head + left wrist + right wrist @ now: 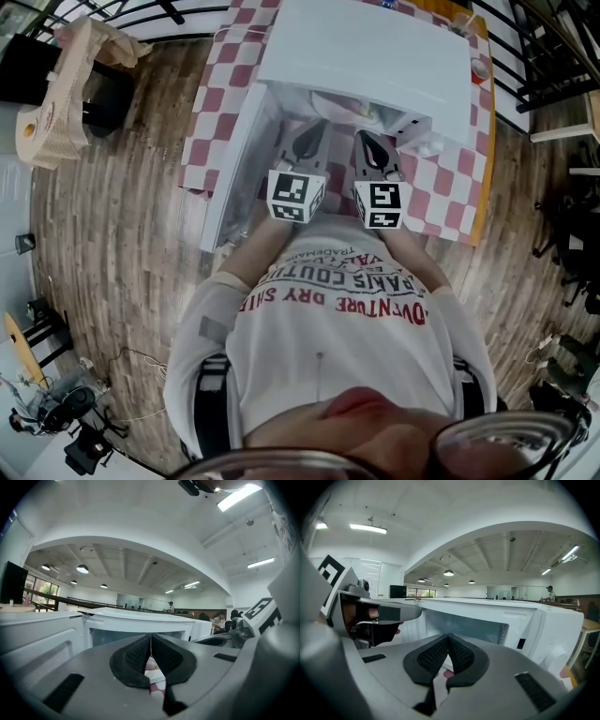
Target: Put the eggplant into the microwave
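Note:
A white microwave (pixel 375 56) stands on a red-and-white checked table (pixel 211 122), its door (pixel 239 169) swung open to the left. Both grippers hover side by side in front of the open cavity. My left gripper (pixel 307 141) is shut with nothing between its pads (pixel 136 656). My right gripper (pixel 368 145) is shut and empty too. In the left gripper view the microwave (pixel 140 620) and its door (pixel 37 634) fill the middle. The right gripper view looks into the bare cavity (pixel 468 625). No eggplant shows in any view.
The person's torso fills the lower head view. A tan cardboard stand (pixel 66 84) sits on the wooden floor (pixel 122 234) to the left. Black railings and furniture (pixel 562 66) line the right side. People sit far off in the hall (pixel 218 618).

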`<state>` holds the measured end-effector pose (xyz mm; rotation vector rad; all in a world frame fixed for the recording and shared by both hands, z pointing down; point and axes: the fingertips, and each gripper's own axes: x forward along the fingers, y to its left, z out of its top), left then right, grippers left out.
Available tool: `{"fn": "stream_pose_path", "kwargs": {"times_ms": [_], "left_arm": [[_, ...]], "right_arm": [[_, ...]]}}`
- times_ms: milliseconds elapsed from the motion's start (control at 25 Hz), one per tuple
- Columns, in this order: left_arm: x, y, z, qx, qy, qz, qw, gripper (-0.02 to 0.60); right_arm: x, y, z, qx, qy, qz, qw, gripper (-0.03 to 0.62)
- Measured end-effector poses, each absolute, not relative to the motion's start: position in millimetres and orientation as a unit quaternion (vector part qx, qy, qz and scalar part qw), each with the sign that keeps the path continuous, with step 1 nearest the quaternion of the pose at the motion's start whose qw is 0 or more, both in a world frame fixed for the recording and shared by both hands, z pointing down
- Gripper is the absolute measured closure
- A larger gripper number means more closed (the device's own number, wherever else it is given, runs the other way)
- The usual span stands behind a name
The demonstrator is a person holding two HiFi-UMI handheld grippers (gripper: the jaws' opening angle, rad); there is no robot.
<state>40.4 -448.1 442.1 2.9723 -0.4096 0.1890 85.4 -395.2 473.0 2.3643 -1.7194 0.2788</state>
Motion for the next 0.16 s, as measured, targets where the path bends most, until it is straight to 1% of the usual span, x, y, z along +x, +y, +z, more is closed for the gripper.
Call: {"fn": "stream_pose_path", "kwargs": {"times_ms": [160], "left_arm": [[37.1,-451.3,444.4,0.986,-0.138,0.065,0.068,0.554]], "right_arm": [[81.4,-397.0,475.3,0.801,-0.582,0.096,0.104,0.568]]}}
